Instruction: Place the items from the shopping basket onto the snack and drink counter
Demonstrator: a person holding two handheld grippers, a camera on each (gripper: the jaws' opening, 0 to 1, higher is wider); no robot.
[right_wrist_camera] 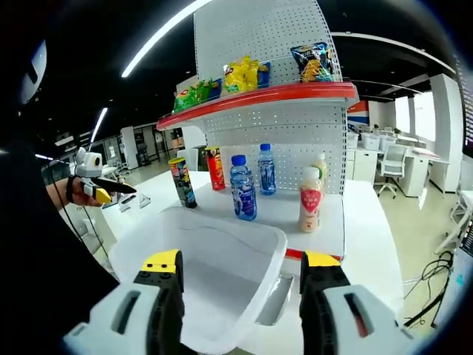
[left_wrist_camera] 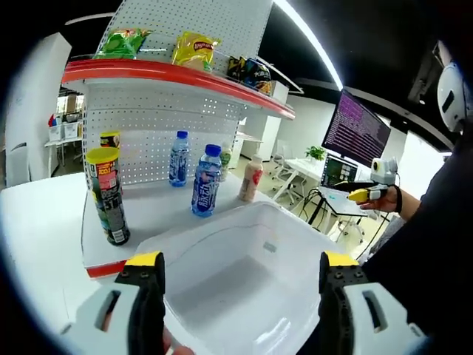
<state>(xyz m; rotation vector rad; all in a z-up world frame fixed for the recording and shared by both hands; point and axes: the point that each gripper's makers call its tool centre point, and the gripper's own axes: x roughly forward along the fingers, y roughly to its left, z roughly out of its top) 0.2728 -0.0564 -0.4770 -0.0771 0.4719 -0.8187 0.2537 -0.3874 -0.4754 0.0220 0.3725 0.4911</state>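
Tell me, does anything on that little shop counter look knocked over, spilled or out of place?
Nothing stands out. The chip cans, the blue water bottles and the pinkish drink bottle all stand upright on the counter, and the snack bags sit on the red shelf. The white basket looks empty.

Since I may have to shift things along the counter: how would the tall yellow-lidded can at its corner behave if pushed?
The yellow-lidded can is tall and narrow and stands upright, so a push near its lid would probably tip it. It stands close to the red-edged counter corner, so it might slide off. On its side, the round body would likely roll.
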